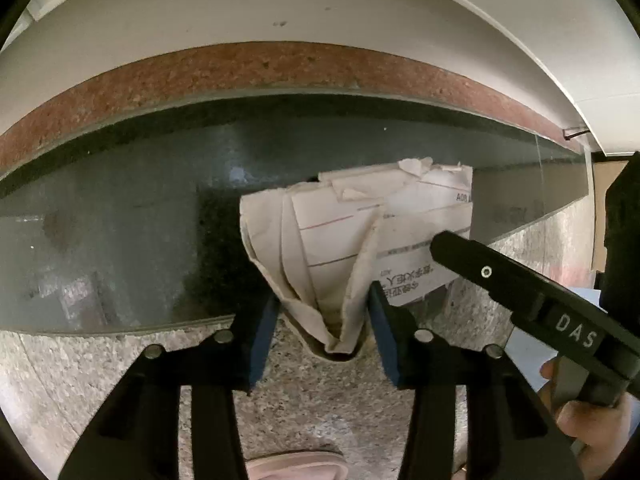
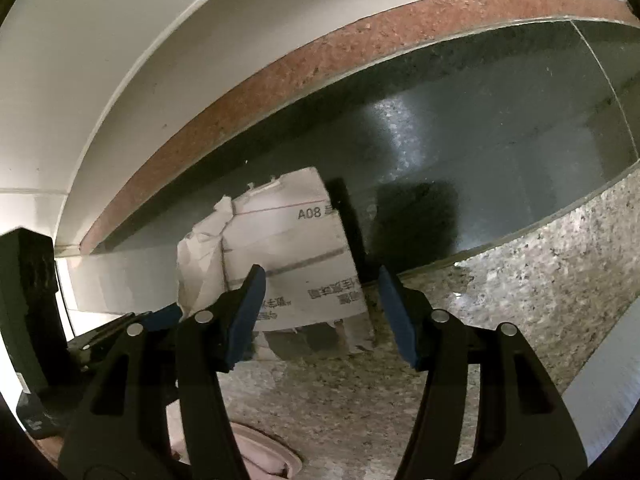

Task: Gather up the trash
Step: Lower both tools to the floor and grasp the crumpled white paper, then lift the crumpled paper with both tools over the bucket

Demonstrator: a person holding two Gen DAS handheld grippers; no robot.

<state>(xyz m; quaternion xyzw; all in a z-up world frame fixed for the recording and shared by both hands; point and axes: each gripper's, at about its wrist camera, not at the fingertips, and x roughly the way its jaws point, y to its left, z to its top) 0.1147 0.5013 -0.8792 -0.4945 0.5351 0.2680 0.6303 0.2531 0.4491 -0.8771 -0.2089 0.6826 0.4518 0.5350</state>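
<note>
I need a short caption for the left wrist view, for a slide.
Left gripper closes around crumpled printed paper on a speckled stone floor; right gripper reaches in beside it.

Our left gripper [image 1: 324,324] points steeply down, jaws pinching the crumpled paper [image 1: 360,236]; our right gripper [image 2: 322,312] hangs alongside, jaws apart.
</note>
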